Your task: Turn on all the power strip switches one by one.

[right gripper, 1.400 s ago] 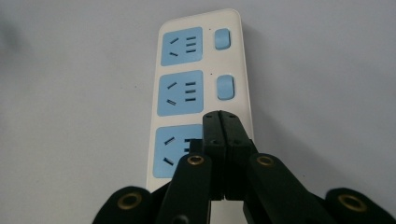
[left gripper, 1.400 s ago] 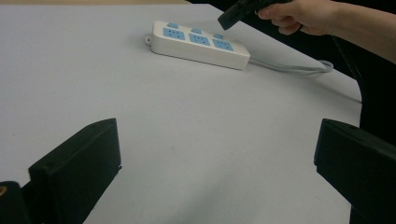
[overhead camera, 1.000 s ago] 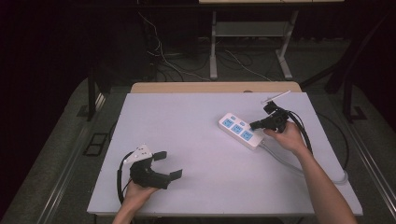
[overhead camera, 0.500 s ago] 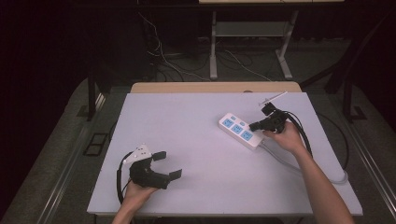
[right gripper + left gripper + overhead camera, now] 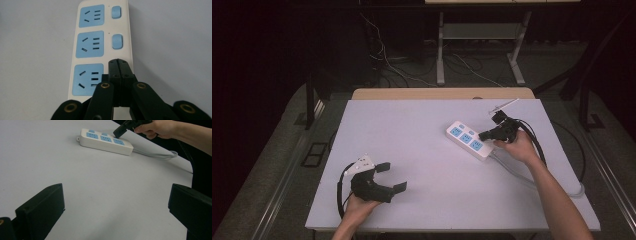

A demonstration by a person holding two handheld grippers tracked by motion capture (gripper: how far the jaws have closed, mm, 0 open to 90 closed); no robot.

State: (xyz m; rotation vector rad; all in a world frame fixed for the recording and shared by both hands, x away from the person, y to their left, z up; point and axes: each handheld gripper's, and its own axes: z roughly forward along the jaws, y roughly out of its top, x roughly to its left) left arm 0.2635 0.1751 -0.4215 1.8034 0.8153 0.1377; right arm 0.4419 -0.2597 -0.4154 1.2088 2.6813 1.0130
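The right gripper (image 5: 118,62), jaws pressed together and holding nothing, has its tips on the white power strip (image 5: 469,139) at two o'clock on the table (image 5: 432,150), beside the nearest socket. The left gripper (image 5: 391,176) rests at seven o'clock, jaws spread wide and empty, its hand (image 5: 357,207) gripping from behind.

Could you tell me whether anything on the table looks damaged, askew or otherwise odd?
Nothing stands out. The power strip lies flat and intact on the table, merely diagonal to its edges, with the shut right gripper at its nearest switch.
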